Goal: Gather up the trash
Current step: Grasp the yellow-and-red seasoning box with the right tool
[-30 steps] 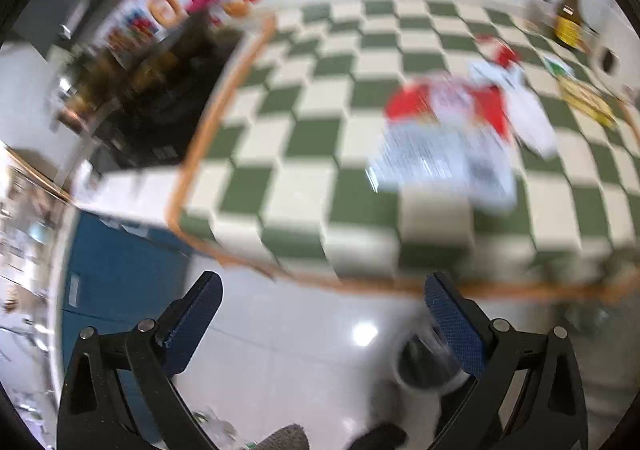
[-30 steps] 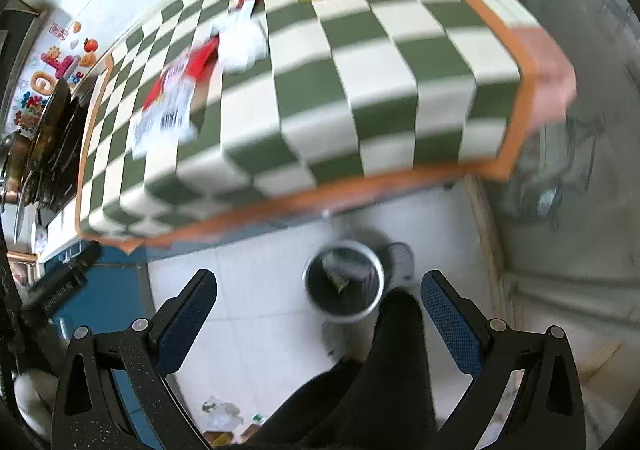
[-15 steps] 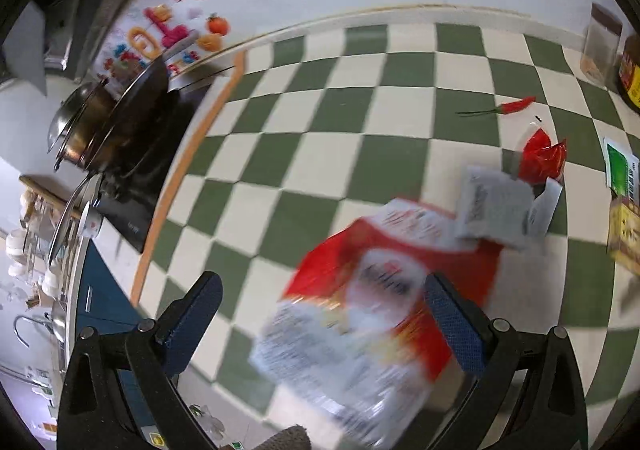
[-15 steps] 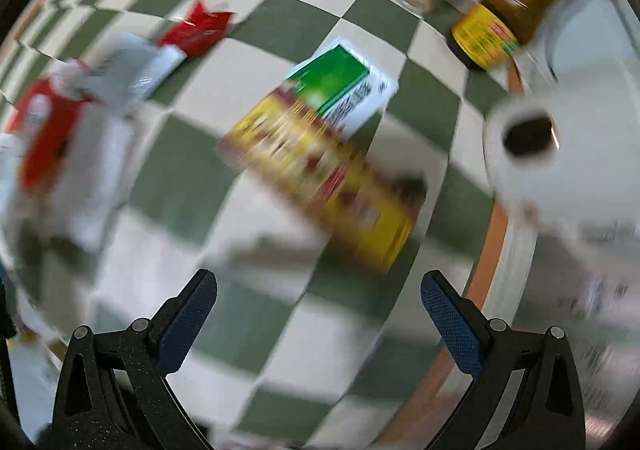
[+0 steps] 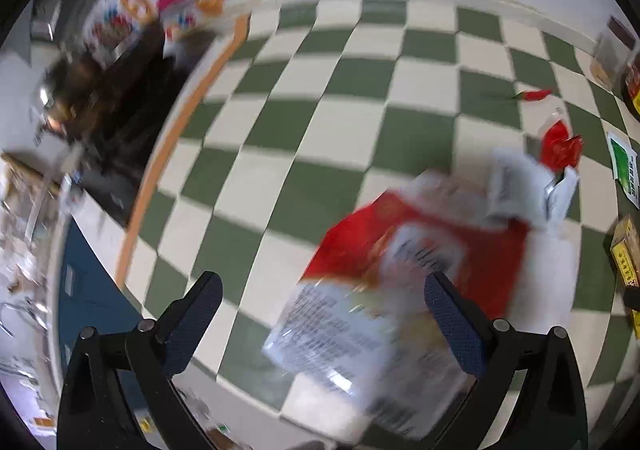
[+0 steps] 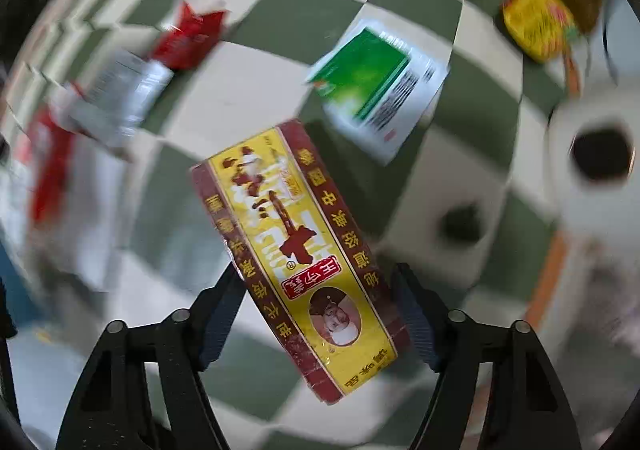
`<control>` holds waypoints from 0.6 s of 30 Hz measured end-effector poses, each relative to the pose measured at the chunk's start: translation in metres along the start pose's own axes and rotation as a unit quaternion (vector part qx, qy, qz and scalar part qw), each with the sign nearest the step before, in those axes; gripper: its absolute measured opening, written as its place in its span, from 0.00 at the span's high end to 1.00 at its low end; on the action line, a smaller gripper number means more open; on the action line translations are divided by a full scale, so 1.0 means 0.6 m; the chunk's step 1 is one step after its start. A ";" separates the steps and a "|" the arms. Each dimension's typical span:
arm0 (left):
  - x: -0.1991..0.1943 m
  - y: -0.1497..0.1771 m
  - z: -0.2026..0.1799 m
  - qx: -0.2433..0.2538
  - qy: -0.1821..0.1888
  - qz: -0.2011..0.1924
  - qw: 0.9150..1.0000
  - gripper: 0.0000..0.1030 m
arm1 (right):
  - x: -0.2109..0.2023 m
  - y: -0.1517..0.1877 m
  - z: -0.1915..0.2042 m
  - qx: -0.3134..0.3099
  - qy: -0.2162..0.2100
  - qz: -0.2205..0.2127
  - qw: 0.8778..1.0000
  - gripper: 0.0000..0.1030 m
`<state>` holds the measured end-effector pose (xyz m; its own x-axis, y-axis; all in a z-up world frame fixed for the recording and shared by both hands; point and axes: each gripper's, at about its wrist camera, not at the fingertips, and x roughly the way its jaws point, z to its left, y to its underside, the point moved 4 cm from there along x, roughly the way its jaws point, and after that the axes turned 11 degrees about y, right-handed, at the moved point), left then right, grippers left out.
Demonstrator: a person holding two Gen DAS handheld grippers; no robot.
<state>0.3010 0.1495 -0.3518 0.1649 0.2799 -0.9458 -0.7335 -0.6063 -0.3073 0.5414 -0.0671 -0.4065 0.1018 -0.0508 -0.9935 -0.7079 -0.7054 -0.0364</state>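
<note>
My right gripper [image 6: 316,278] points down over a yellow and dark-red box [image 6: 296,234] lying on the green-and-white checked tablecloth [image 6: 280,21]. Its jaws are closing, the box is between them, and both pads touch its long sides. In the left wrist view my left gripper [image 5: 324,314] stands open above a blurred red and white bag [image 5: 400,270] near the table's front edge, not touching it. A crumpled white wrapper [image 5: 516,185] and a small red wrapper [image 5: 560,141] lie just beyond the bag. A green and white packet [image 6: 376,85] lies behind the box.
A red chili [image 5: 534,94] lies farther back on the cloth. An oil bottle [image 6: 548,13] and a white paper roll [image 6: 592,177] stand at the right end. Dark pots on a stove [image 5: 112,97] sit left of the table's orange-trimmed edge [image 5: 176,129].
Both grippers swung from the floor and bin up over the table. The right one came down around the yellow box and its jaws narrowed. The left one drew closer to the red bag.
</note>
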 end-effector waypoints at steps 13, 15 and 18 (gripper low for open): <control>0.120 0.028 0.024 0.003 0.184 0.111 0.977 0.01 | -0.056 0.018 0.218 0.024 -0.124 -0.063 0.990 0.36; 0.121 0.033 0.018 0.008 0.182 0.106 0.978 0.01 | -0.047 0.008 0.244 0.011 -0.105 -0.063 0.992 0.37; 0.114 0.041 0.016 0.000 0.186 0.090 0.978 0.04 | -0.033 0.014 0.252 0.001 -0.092 -0.065 0.994 0.39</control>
<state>0.2879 0.1606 -0.4232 0.2619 -0.1217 -0.9574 -0.7733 -0.6200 -0.1327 0.4275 0.0348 -0.4032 0.0626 0.1718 -0.9831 -0.6980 -0.6966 -0.1661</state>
